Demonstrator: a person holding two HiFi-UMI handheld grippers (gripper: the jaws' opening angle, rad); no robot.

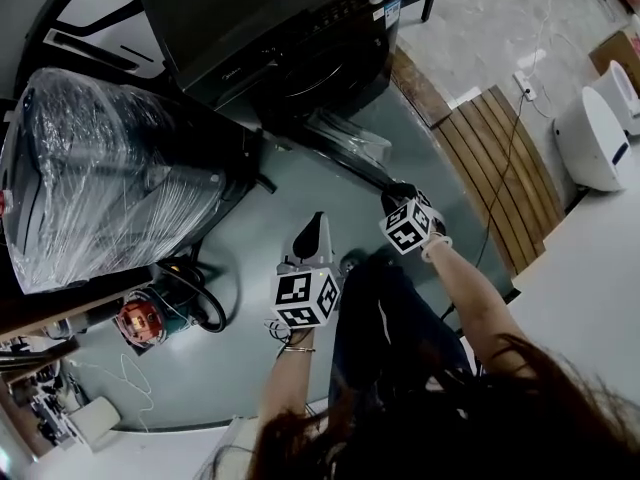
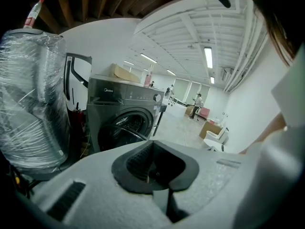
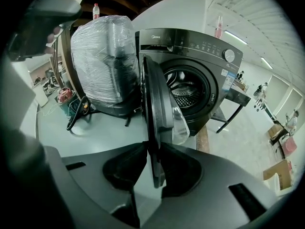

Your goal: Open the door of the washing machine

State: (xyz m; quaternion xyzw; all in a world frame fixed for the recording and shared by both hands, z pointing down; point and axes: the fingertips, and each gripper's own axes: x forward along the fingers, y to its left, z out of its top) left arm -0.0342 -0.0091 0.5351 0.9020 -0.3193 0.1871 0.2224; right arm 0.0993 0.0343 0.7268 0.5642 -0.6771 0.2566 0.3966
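Note:
The dark washing machine stands at the top of the head view, and its round door is swung out toward me. In the right gripper view the door is seen edge-on, with the open drum behind it. My right gripper is shut on the door's outer rim, which runs down between its pads. In the head view that gripper sits at the door's free edge. My left gripper hangs lower left of it, over the floor, shut and empty. Its view looks toward the machine.
A large appliance wrapped in plastic film stands left of the machine. A red device and a black hose lie on the floor beside it. A wooden pallet and a white appliance are at the right.

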